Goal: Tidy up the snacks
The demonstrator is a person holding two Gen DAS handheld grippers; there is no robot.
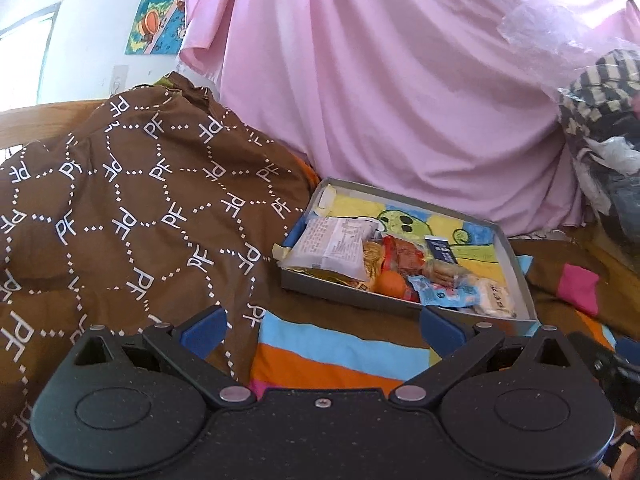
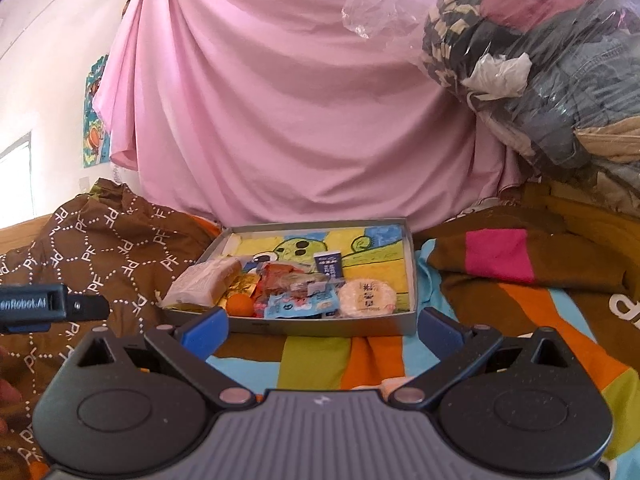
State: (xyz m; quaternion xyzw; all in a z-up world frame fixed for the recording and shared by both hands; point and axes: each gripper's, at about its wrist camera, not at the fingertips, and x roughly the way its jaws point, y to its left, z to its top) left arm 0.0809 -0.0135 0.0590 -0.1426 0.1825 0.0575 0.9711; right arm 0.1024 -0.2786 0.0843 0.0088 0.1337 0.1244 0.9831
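Both grippers sit nearest the lens, each held low over a bed covered by a striped blanket (image 2: 372, 356) in brown, orange, blue and green; the left gripper (image 1: 322, 330) and the right gripper (image 2: 320, 330) both show their blue-tipped jaws spread wide, with nothing between them and nothing touched. Ahead of both lies a shallow grey box (image 2: 320, 326) with a cartoon-printed floor, resting on the blanket in front of a hanging pink sheet (image 2: 280, 120). All the snacks are piled toward the box's near edge: a white printed packet (image 1: 340, 246) at the left, an orange fruit (image 2: 240, 305) against the near wall, a red wrapper (image 2: 280, 276) in the middle, a light blue packet (image 2: 300, 305) beside it, a round rice cracker pack (image 2: 367, 297) at the right, and a small dark blue carton (image 2: 329, 265) standing behind. The far half of the box is bare. A brown lettered cloth (image 1: 120, 200) is heaped to the left. Judged from this layout, the task is at an approach stage, before any pick. The next move calls for choosing one item on top of the pile, most likely the cracker pack or the fruit, lowering an open gripper over the box wall, and closing gently, since the wrappers overlap and may drag their neighbours
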